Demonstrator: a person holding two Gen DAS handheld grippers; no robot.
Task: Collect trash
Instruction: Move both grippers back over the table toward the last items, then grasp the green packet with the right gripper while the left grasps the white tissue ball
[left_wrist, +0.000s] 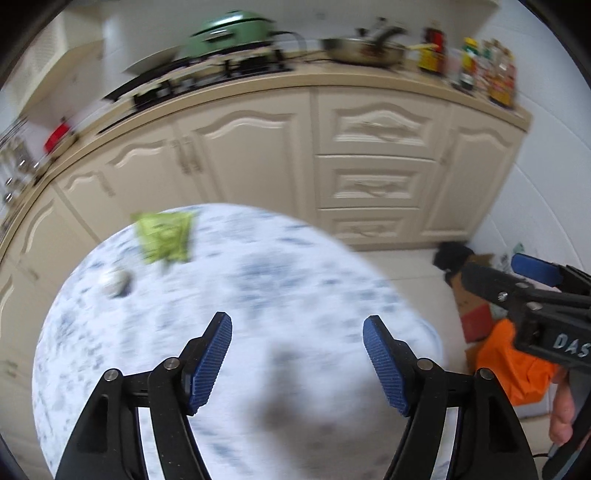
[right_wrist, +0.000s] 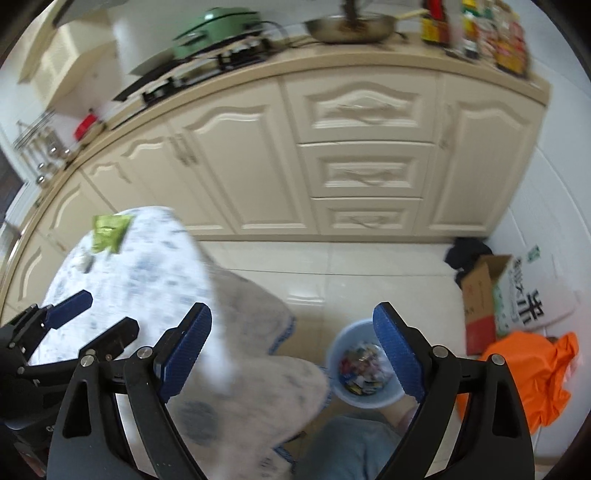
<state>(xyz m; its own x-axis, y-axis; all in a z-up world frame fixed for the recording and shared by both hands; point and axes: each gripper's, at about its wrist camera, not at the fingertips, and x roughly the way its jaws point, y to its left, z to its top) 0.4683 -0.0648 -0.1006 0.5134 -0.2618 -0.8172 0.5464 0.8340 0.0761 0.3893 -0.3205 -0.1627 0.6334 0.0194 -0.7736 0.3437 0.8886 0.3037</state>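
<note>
A green snack wrapper (left_wrist: 164, 236) lies at the far left edge of the round table (left_wrist: 277, 266), which has a white and blue cloth. A crumpled whitish ball (left_wrist: 116, 282) lies just in front of it. My left gripper (left_wrist: 297, 338) is open and empty above the table's near side. My right gripper (right_wrist: 291, 328) is open and empty, held right of the table above the floor. A light blue trash bin (right_wrist: 364, 363) with several colourful scraps stands on the floor below it. The wrapper also shows in the right wrist view (right_wrist: 109, 232).
Cream kitchen cabinets (right_wrist: 332, 147) run behind, with a stove, a green pot (right_wrist: 214, 26) and bottles on the counter. A cardboard box (right_wrist: 487, 295), an orange bag (right_wrist: 532, 373) and a dark item stand on the floor at right. A person's knee (right_wrist: 343, 443) is below.
</note>
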